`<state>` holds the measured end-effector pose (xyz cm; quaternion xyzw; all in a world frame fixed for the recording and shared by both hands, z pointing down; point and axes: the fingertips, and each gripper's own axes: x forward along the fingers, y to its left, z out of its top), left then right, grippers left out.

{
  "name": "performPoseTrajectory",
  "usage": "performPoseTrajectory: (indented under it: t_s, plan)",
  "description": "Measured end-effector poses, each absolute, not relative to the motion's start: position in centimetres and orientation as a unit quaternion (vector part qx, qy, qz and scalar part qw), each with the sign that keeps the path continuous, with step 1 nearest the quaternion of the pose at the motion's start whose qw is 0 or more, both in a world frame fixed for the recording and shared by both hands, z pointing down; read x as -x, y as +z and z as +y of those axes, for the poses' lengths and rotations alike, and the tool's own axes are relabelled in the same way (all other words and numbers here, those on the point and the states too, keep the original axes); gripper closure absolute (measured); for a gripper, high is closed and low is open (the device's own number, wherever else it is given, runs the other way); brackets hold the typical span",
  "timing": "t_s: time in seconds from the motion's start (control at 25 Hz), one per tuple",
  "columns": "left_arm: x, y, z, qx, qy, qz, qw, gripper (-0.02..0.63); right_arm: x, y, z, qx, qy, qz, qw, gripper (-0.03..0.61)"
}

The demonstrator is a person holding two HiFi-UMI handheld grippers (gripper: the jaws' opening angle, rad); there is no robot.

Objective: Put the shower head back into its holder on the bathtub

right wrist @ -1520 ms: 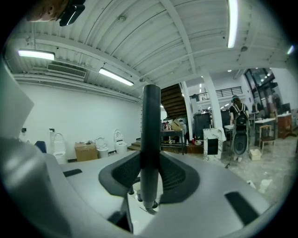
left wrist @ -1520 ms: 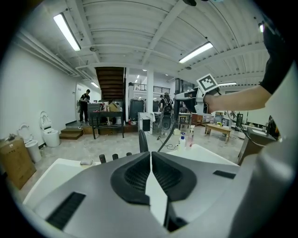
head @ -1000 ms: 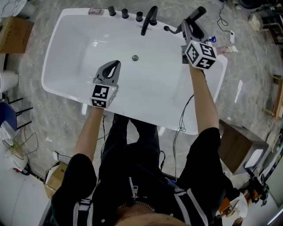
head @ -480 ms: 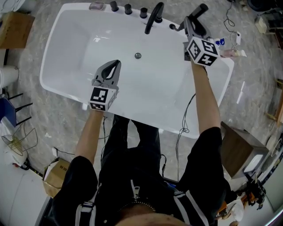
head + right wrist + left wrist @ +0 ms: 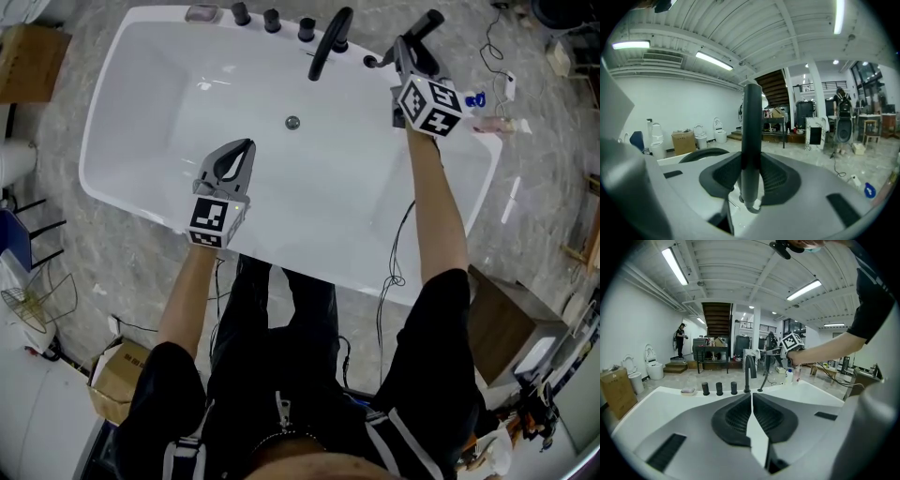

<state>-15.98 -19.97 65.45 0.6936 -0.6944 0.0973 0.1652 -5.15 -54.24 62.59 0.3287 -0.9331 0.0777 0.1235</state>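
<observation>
The white bathtub (image 5: 105, 178) fills the head view. My right gripper (image 5: 405, 49) is at its far right rim, shut on the black stick-shaped shower head (image 5: 424, 24). In the right gripper view that handle (image 5: 751, 117) stands upright, clamped between the pads of the right gripper (image 5: 751, 161). A small black fitting (image 5: 371, 62) sits on the rim just left of it. My left gripper (image 5: 241, 148) hovers over the basin, shut and empty; in its own view the left gripper (image 5: 751, 395) points at the black faucet (image 5: 747, 373).
The black faucet spout (image 5: 327, 42) and three black knobs (image 5: 272, 19) line the far rim, with a soap dish (image 5: 202, 13) at the left end. A drain (image 5: 292, 122) marks the tub floor. Bottles (image 5: 489, 120) stand by the right rim. A cable (image 5: 396, 246) hangs over the near edge.
Both grippers have sunk a little toward the tub, the right one more so, still holding the shower head. The jaws stand as before.
</observation>
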Motion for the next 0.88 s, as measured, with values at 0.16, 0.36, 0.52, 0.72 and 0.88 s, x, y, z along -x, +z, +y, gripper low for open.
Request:
performPoseTrajectory:
  t_s: [0.16,0.36,0.52,0.72,0.88]
  plan:
    - [16.7,65.7,-20.7,-0.694,0.097,-0.695,0.161,0.583,5.7,64.2,-55.3,-0.335,0.080,-0.930,0.128,0.449]
    - [17.0,66.9,-20.5,-0.691,0.098,-0.696,0.170,0.583,6.1,67.3,-55.9,-0.336,0.087,-0.927,0.139,0.449]
    - [17.1,67.7,-20.2,-0.690,0.095,-0.696,0.176,0.583,6.5,69.3,-57.2,-0.345,0.089,-0.922,0.152,0.449]
    - [17.5,69.1,-19.2,-0.684,0.107,-0.697,0.186,0.583,7.0,71.6,-58.1,-0.351,0.096,-0.918,0.158,0.449]
    - [18.1,70.0,-18.2,-0.680,0.117,-0.698,0.190,0.583,7.1,72.9,-58.8,-0.355,0.097,-0.916,0.161,0.449]
